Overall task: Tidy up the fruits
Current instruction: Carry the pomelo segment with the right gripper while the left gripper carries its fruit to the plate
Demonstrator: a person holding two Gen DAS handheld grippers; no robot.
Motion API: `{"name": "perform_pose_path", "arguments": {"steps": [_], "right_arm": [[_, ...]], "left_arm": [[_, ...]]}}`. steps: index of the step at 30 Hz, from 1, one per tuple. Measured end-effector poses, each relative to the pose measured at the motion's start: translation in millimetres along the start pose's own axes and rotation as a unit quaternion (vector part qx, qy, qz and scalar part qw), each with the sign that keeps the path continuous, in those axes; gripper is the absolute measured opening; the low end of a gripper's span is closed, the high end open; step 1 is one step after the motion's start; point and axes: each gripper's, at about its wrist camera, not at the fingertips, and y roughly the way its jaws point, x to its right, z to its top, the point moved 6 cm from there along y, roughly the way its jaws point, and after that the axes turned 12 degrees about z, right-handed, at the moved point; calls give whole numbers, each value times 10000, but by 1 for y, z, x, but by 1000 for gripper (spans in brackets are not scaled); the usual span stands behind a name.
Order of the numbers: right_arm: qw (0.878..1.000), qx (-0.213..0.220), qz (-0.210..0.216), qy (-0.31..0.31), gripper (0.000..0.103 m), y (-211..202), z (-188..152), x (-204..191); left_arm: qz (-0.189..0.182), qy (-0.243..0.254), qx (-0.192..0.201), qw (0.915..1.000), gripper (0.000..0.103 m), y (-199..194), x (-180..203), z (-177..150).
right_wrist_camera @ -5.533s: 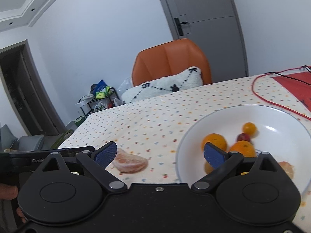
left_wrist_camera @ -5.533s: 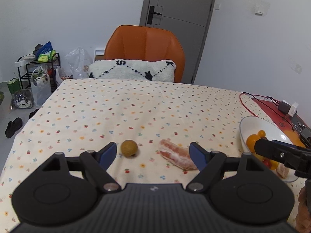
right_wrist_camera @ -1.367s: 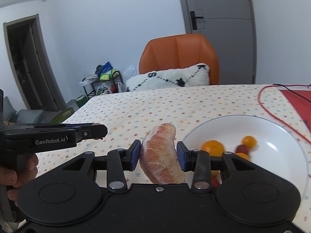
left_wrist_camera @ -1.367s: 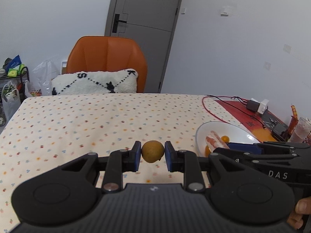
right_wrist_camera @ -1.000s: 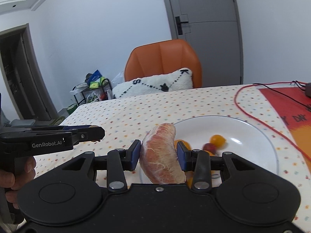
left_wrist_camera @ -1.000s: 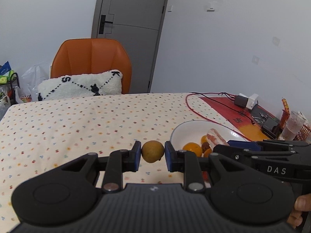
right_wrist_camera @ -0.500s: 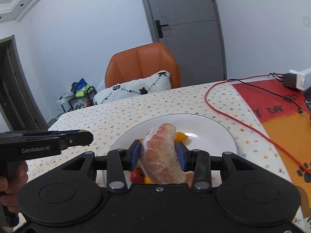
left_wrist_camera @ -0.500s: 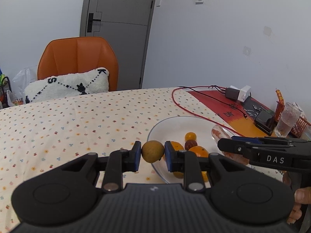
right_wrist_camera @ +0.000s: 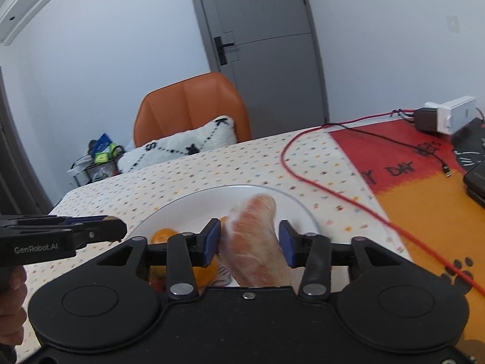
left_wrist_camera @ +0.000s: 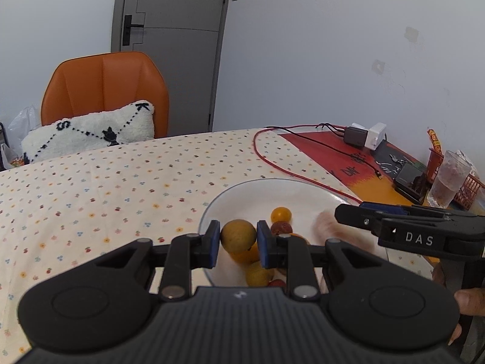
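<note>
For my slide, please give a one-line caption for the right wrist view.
Right tongs, pads apart, release a peeled citrus segment over the white plate of fruit.

1. Blurred in the left wrist view: pomelo segment (left_wrist_camera: 326, 227), partly behind the right claw (right_wrist_camera: 249, 243).
2. Hidden behind the left claw (left_wrist_camera: 237, 243): near rim of the white plate (left_wrist_camera: 230, 200) and several fruits.

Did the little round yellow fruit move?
Yes. The round yellow fruit, pinched in the left gripper, went from the tablecloth to above the white plate.
</note>
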Motion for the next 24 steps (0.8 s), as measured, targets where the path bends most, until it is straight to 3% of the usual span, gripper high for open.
{"name": "perform_pose_path", "arguments": {"steps": [2,19,24], "right_arm": [[10000,24,88,35,51,-2,0,2],[9984,154,148,526,51,-30,-10,21],[9980,171,141,600,51,-34,-14,25]], "left_arm": [[-27,32,-6,10000,24,1,6,0],[-370,286,-9,9989,24,-9,51,-2],[-423,223,-17,9989,28,-10,53,-1]]}}
